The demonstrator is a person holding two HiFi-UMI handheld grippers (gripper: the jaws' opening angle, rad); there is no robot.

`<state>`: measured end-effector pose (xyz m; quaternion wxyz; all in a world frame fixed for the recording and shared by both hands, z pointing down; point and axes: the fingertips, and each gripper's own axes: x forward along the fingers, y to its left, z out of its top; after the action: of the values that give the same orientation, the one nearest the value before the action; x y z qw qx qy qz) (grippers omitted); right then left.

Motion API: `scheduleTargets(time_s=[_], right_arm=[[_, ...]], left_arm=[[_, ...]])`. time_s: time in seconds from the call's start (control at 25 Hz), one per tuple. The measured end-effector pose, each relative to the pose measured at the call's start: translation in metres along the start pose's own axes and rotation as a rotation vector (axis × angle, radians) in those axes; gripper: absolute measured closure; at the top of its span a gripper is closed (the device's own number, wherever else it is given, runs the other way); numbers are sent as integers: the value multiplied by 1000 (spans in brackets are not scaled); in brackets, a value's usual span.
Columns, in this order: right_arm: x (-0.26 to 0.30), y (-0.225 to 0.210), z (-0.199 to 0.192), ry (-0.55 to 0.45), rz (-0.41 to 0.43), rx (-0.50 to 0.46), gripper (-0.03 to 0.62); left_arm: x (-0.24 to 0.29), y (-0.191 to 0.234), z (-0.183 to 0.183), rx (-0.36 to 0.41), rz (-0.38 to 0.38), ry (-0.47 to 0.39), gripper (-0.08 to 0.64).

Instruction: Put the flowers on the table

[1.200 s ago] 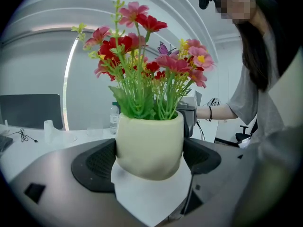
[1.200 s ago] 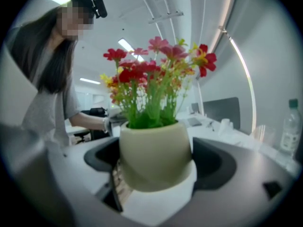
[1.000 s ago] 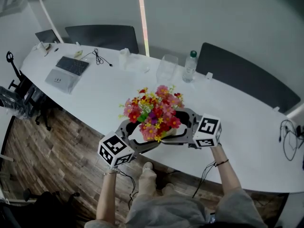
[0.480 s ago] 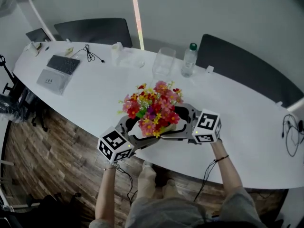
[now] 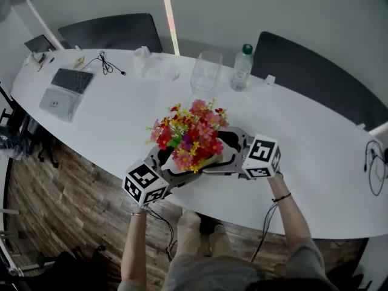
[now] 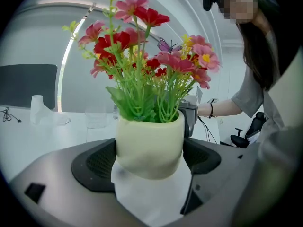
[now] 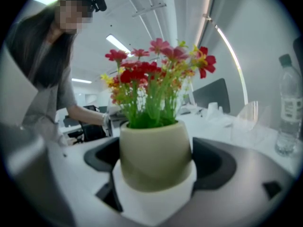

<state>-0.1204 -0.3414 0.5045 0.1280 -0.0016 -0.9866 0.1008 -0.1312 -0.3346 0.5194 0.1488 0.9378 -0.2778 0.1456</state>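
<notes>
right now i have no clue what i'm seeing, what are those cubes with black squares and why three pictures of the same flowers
No robot here: a person holds a two-jaw gripper in each hand, and the marker cubes are part of those grippers. The head view looks down from a camera on the person's head; the other two come from cameras riding on each gripper. The left gripper and right gripper both clamp one cream round pot of red, pink and yellow flowers from opposite sides, over the white oval table. Further back stand a clear glass vase, a green-capped plastic water bottle and a grey laptop.
</notes>
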Motion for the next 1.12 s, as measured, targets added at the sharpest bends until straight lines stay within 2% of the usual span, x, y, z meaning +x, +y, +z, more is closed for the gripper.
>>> scheduleTargets(time_s=[1.12], right_arm=[[20,-32,-48,76,-17,34,131]], left_arm=[[25,32,-48,-72,-14,100,120]])
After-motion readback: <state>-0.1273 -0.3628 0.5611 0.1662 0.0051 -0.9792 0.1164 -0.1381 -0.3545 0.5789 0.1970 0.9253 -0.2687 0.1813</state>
